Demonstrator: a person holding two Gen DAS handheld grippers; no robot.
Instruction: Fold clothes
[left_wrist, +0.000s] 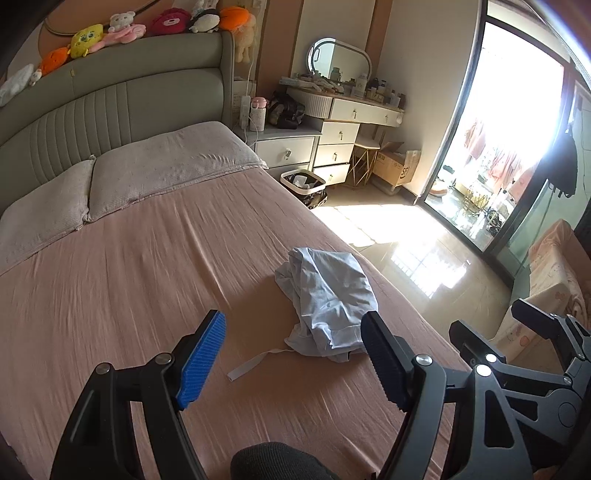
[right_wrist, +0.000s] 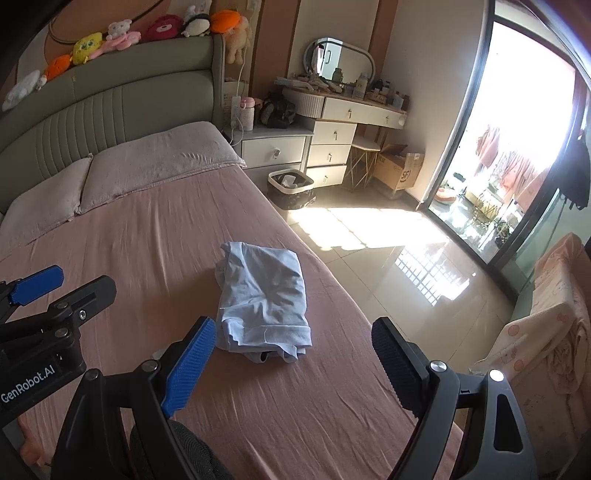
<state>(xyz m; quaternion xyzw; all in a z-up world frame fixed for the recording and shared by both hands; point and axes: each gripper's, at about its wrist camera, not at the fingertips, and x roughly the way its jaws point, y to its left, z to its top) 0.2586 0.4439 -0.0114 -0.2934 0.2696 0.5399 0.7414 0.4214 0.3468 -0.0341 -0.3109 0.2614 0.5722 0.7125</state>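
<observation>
A light blue garment (left_wrist: 328, 295) (right_wrist: 264, 291) lies roughly folded in a loose bundle on the pink bed sheet (left_wrist: 129, 277) (right_wrist: 147, 258), close to the bed's right edge. A white strap (left_wrist: 251, 365) trails from its near side. My left gripper (left_wrist: 293, 317) (right_wrist: 81, 278) hovers above the sheet on the near side of the garment, open, nothing between its pads. My right gripper (right_wrist: 295, 323) (left_wrist: 491, 317) is held beside it to the right, also open and empty, over the near end of the garment.
Two pillows (left_wrist: 166, 166) lie at the grey headboard (left_wrist: 110, 99), which carries several plush toys. Past the bed's right edge are a nightstand (left_wrist: 284, 147), a bin (left_wrist: 304, 182), a dressing table and a tiled floor. A pink quilt (left_wrist: 554, 266) is stacked at the right.
</observation>
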